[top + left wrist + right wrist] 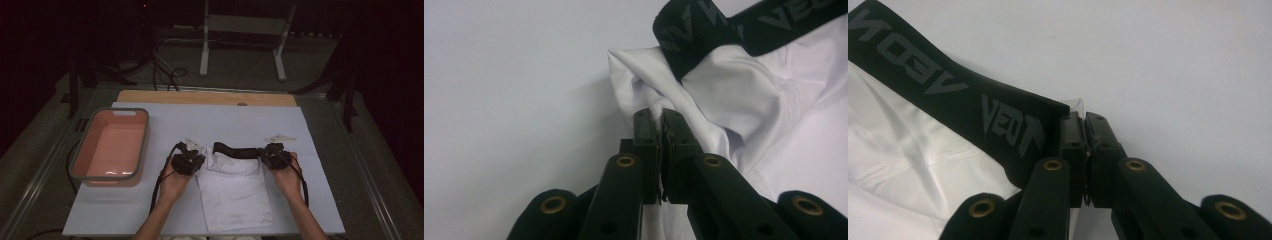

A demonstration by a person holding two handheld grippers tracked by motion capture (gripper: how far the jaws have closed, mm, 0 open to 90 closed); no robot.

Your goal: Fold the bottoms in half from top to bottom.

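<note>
Hand-held grippers pinch white garment w/ black lettered waistband.

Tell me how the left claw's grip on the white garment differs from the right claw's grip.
The left claw pinches bunched white fabric just below the black waistband; the right claw sits at the waistband's end, where a sliver of white shows between its jaws. The garment crumples by the left claw but runs straighter toward the right claw. Both are shut on the garment's top edge, at opposite ends.
</note>
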